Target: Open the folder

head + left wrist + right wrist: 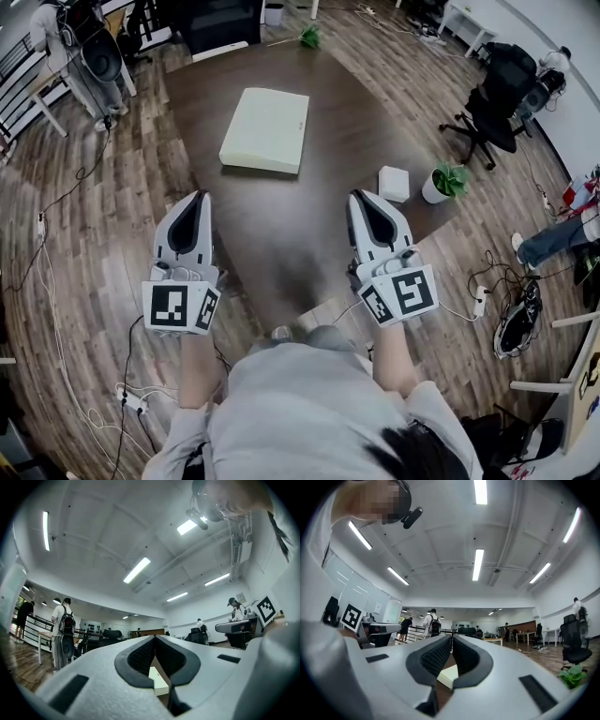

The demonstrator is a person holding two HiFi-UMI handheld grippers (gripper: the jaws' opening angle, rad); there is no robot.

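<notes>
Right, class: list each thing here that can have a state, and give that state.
folder: closed, flat on the table, untouched
left gripper: jaws together, nothing between them
right gripper: jaws together, nothing between them
white box: sitting on the table, apart from the folder
potted plant: upright at the table's right edge

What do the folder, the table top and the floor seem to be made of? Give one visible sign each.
Folder: pale matte card or plastic, flat with crisp edges, no glare.
Table top: dark brown, smooth, faint sheen, likely laminate or veneer.
Floor: wood-look planks, seams and grain streaks show; real wood or laminate is unclear.
</notes>
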